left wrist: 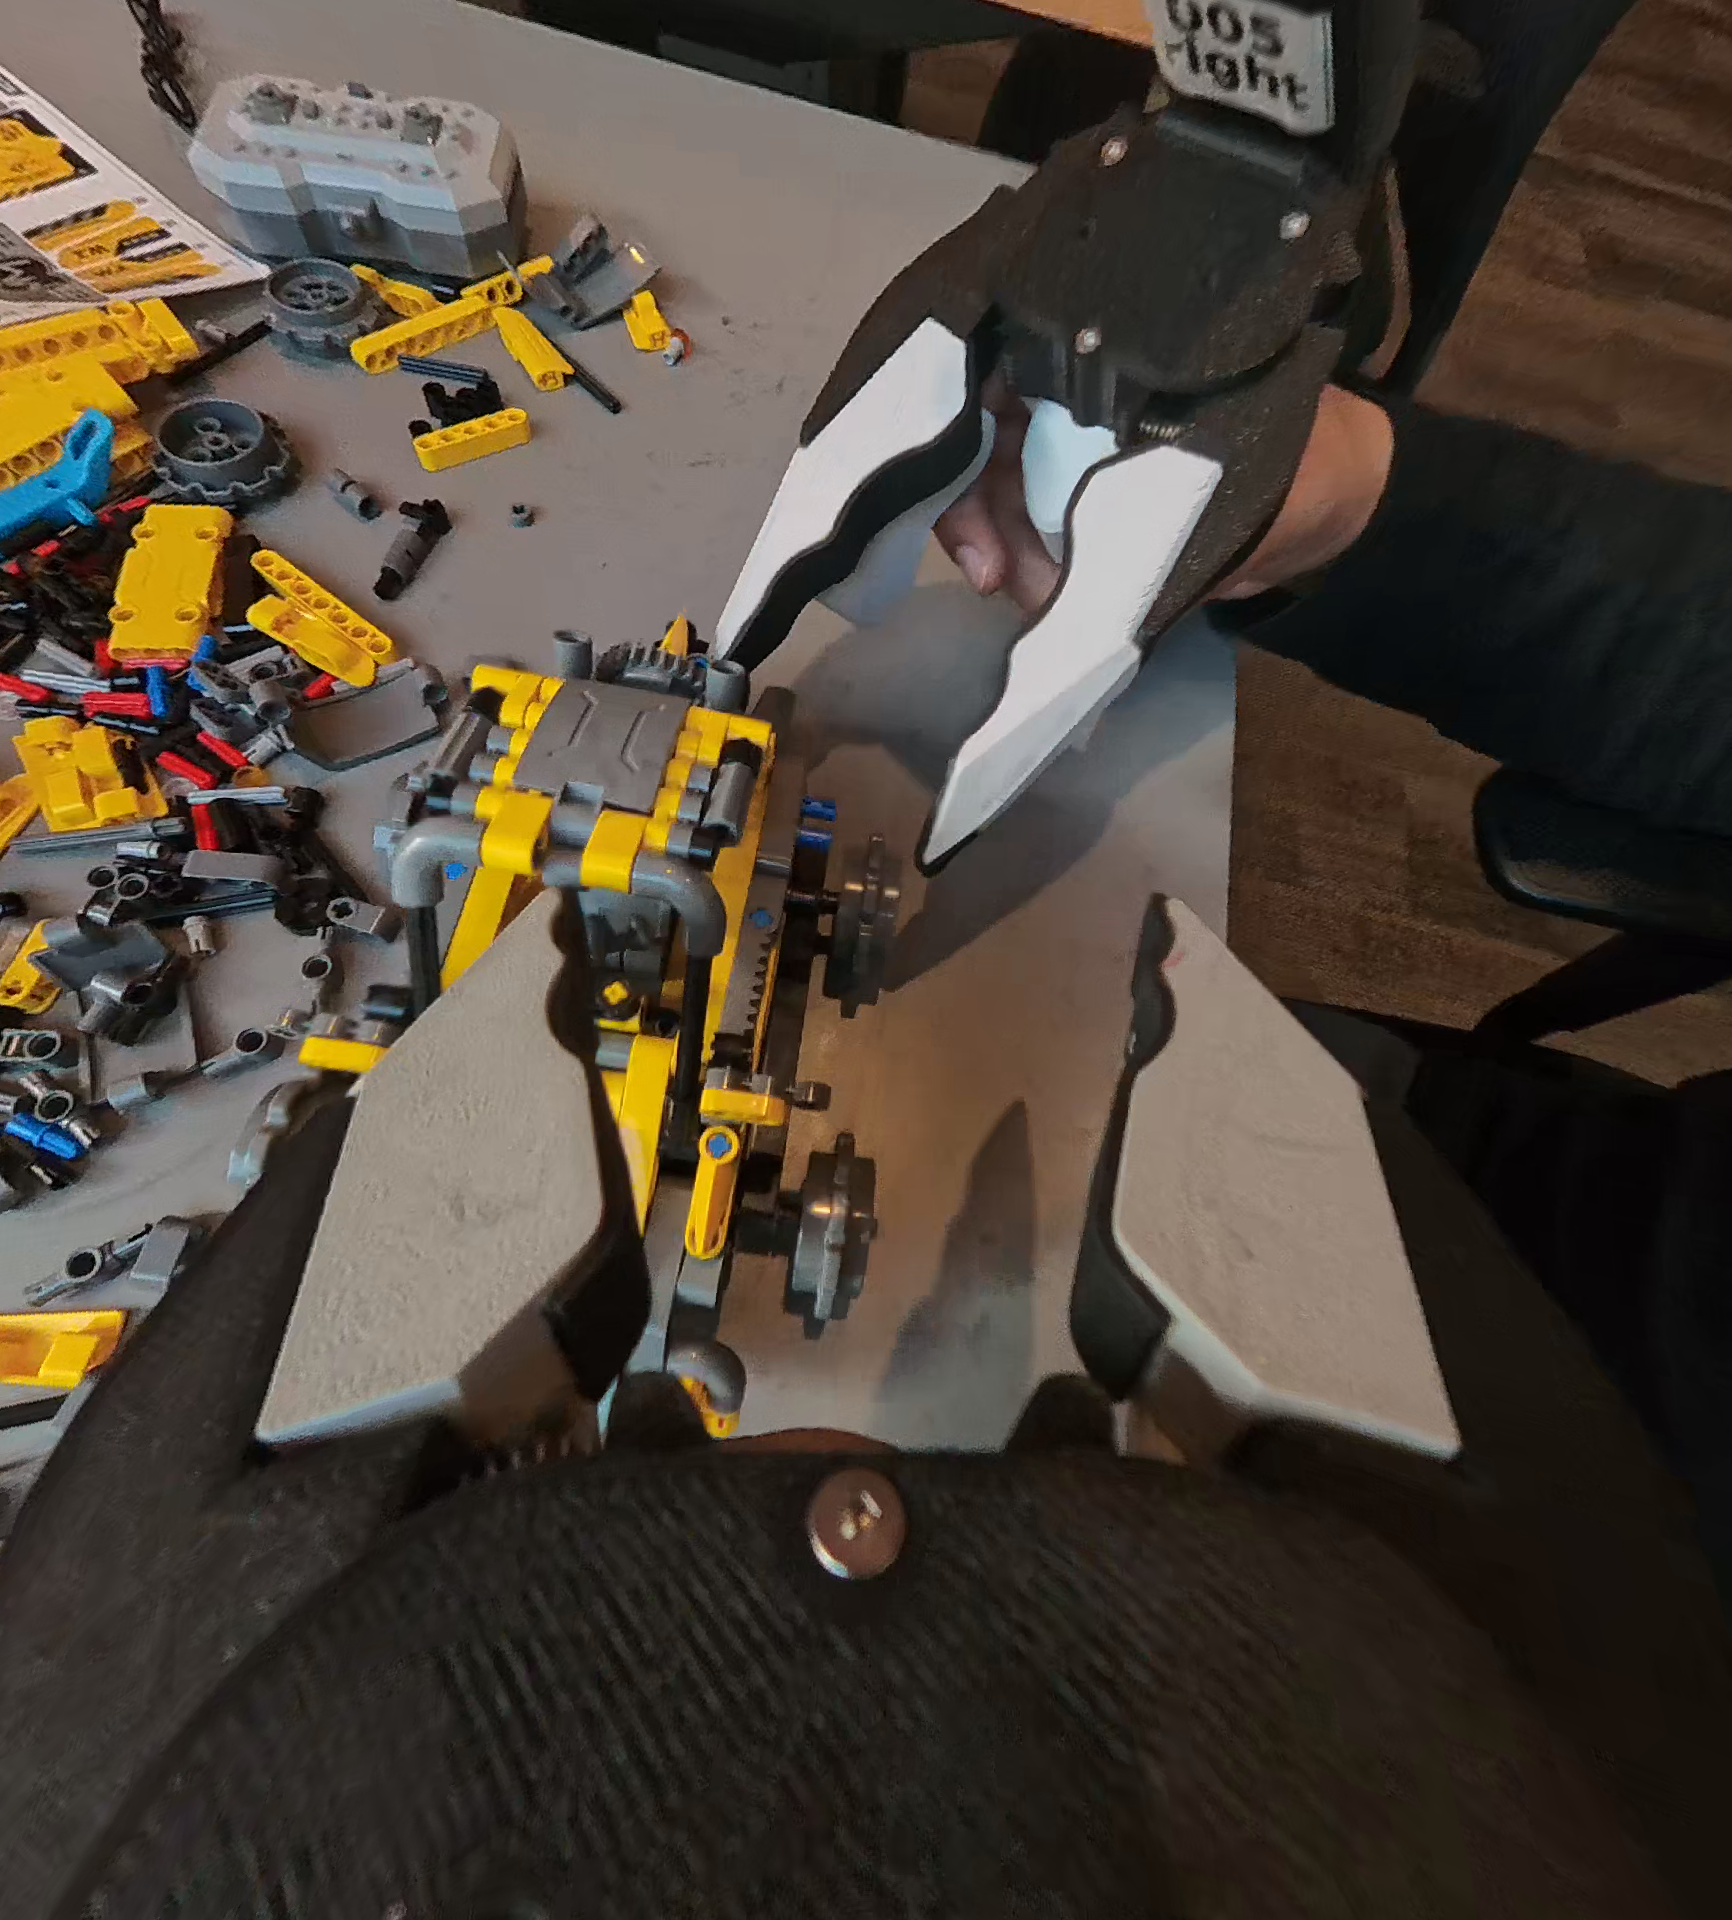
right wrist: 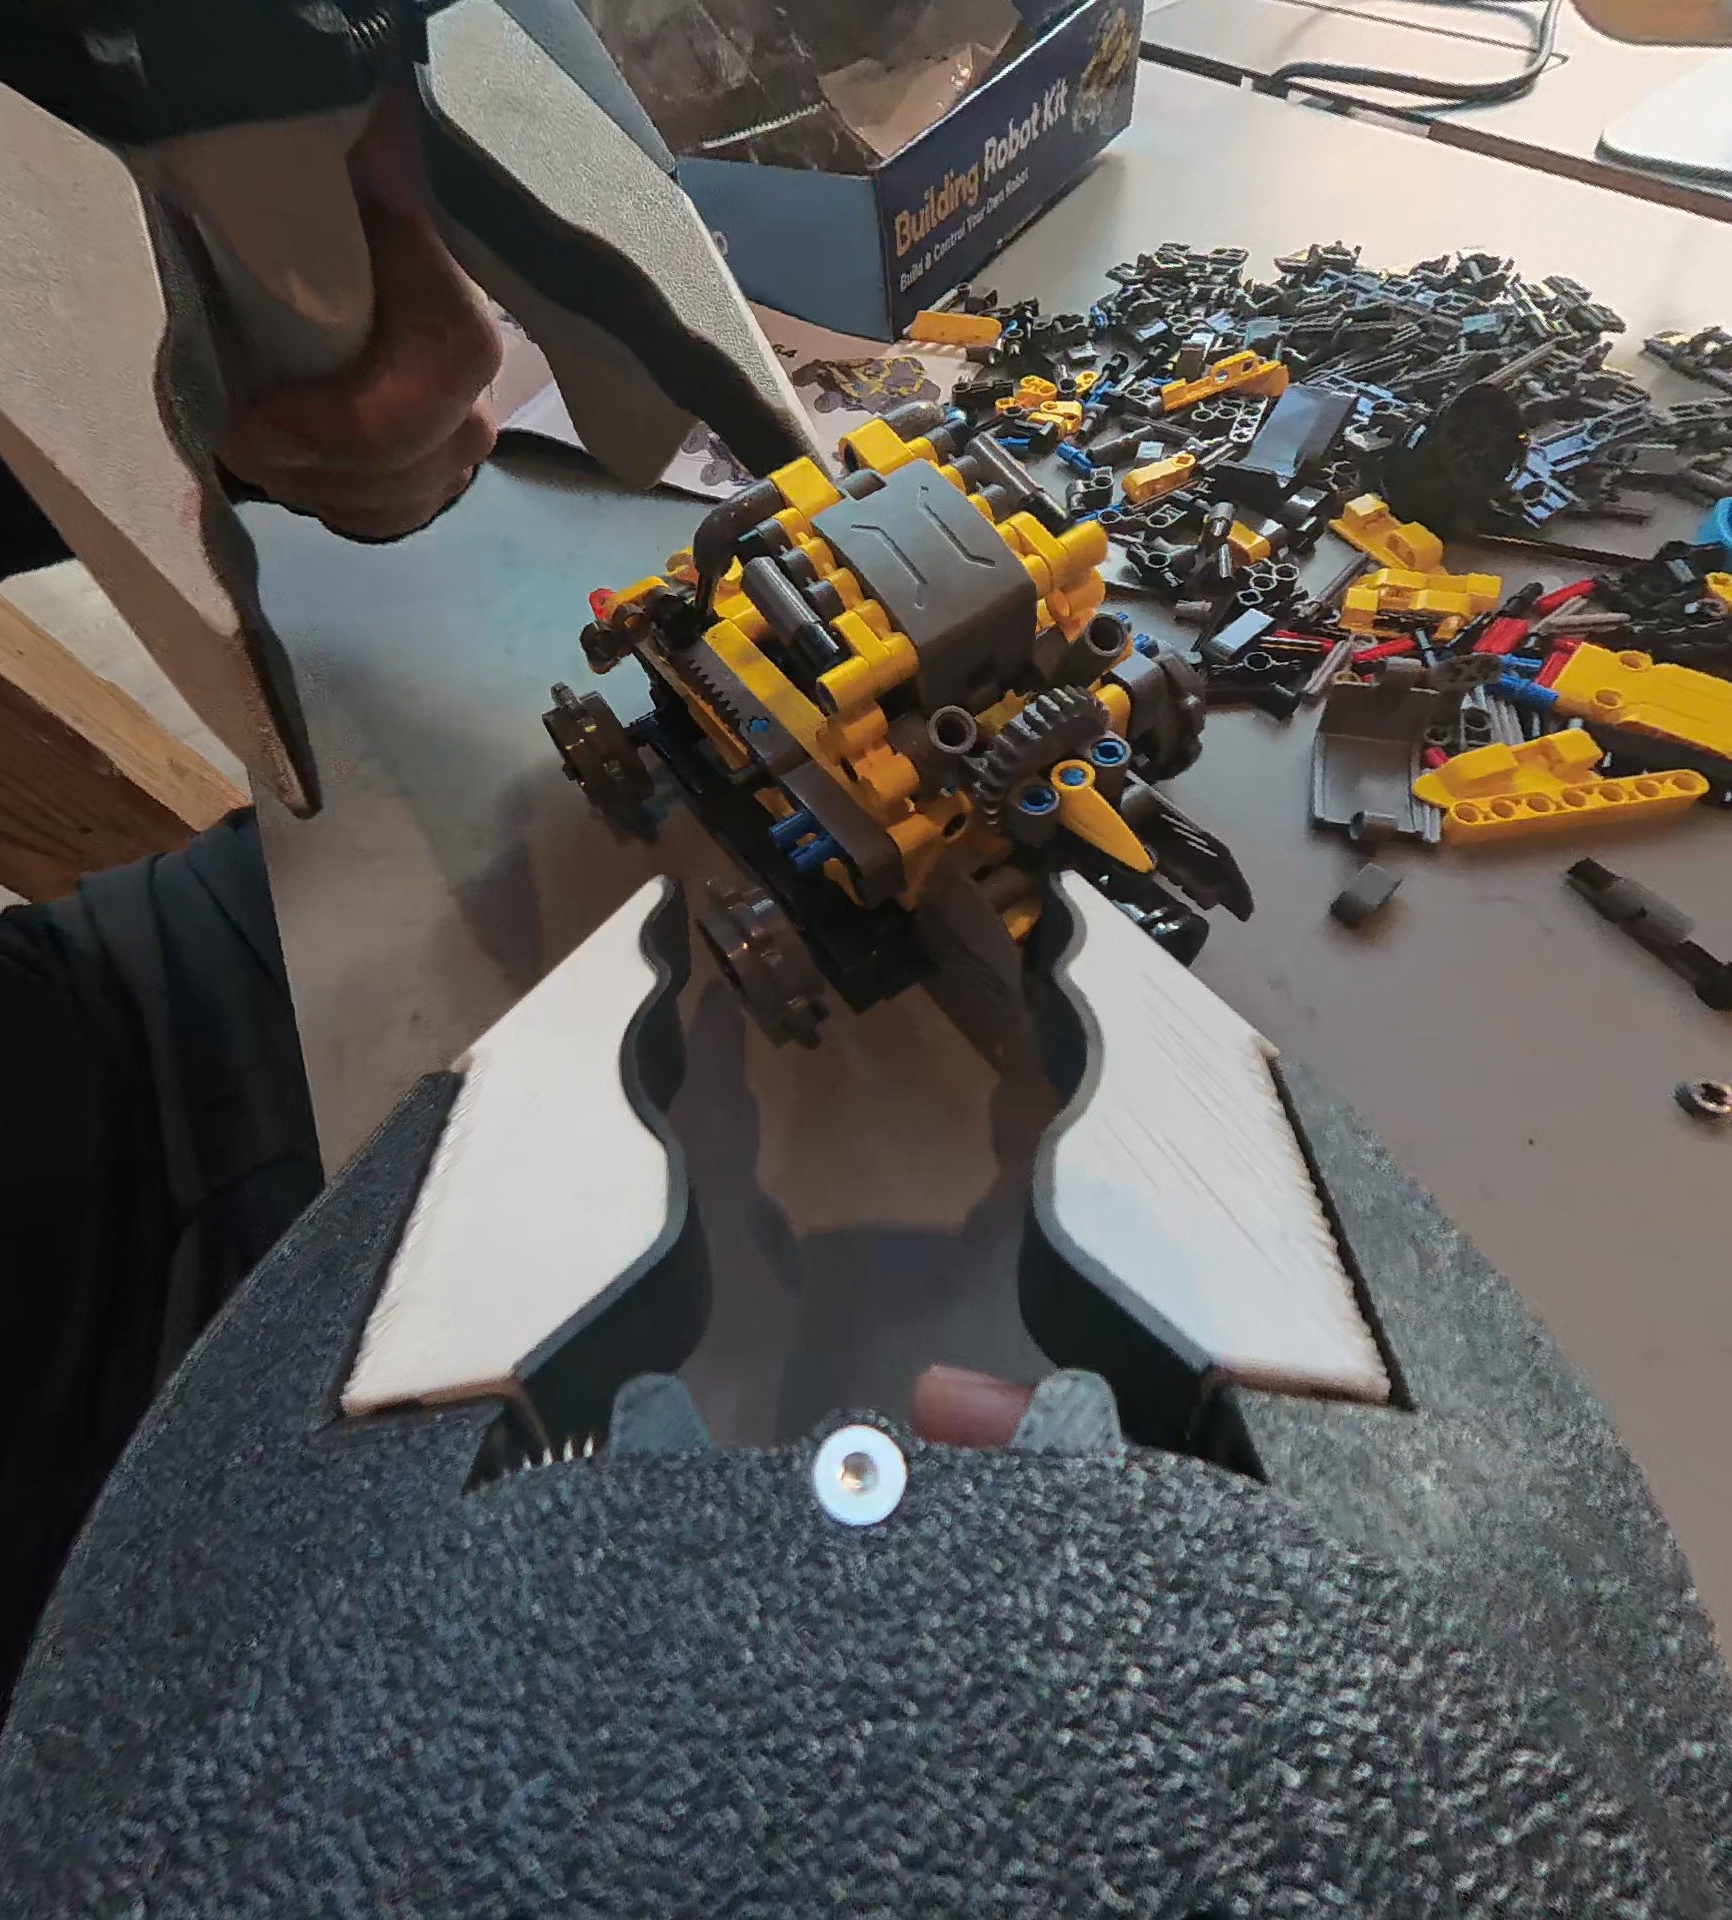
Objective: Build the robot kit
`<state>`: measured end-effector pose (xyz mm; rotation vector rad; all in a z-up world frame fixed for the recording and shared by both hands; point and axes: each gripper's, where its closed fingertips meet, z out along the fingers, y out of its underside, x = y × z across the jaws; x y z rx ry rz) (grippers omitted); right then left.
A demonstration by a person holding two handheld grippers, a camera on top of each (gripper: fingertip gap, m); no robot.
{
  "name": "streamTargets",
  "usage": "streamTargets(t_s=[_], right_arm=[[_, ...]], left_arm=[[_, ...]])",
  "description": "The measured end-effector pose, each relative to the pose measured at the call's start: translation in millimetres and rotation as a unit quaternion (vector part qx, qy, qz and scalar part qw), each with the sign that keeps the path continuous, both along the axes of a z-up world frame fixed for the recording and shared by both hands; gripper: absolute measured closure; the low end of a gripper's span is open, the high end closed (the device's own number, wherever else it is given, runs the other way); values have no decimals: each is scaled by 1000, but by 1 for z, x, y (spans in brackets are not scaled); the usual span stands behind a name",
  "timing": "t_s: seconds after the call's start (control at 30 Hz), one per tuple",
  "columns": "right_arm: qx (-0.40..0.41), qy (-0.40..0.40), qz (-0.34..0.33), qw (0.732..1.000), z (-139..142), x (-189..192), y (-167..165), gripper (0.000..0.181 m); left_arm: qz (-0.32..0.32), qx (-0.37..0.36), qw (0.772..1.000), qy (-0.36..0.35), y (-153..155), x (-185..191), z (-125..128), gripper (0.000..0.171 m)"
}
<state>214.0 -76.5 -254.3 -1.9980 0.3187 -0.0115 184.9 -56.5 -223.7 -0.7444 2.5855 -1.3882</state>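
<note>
A yellow, grey and black brick-built vehicle model (left wrist: 623,831) stands on the grey table (left wrist: 1028,1039) with toothed wheels on its side. My left gripper (left wrist: 857,914) is open. Its left finger (left wrist: 467,1143) lies over the model's near left side and its right finger is over bare table. My right gripper (left wrist: 831,748) is open at the model's far right corner, one white fingertip (left wrist: 737,634) close to a grey pin. In the right wrist view, the right gripper (right wrist: 862,888) is open around the model's (right wrist: 893,665) near end, and the left gripper (right wrist: 555,629) reaches in from the upper left.
Loose yellow, black, red and grey parts (left wrist: 114,675) are heaped left of the model, with a grey battery box (left wrist: 353,177), a sticker sheet (left wrist: 10,197) and a blue tool (left wrist: 10,499). A blue kit box (right wrist: 945,177) stands behind. The table edge (left wrist: 1231,779) runs close on the right. The tips of one gripper are about 6 cm away from the tips of the other.
</note>
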Motion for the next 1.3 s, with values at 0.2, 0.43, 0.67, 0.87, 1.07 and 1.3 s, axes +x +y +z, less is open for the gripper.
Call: streamTargets(t_s=[0.2, 0.43, 0.67, 0.87, 1.07, 1.3], right_arm=[[5, 5, -5, 1000, 1, 5, 1, 115], [-20, -7, 0, 1000, -6, 3, 4, 102], [3, 1, -3, 1000, 1, 6, 4, 109], [55, 29, 7, 998, 14, 6, -1, 108], [194, 0, -16, 981, 55, 17, -25, 125], [234, -3, -48, 971, 65, 29, -37, 103]], left_arm=[[-17, 20, 1000, 4, -3, -1, -8, 63], [-37, -46, 997, 57, -14, -3, 0, 56], [-25, -23, 999, 41, -8, -7, -5, 55], [7, -21, 999, 27, 25, -24, -3, 62], [134, -29, 988, -68, 94, -37, 2, 76], [156, -83, 980, -89, 116, -61, 3, 61]])
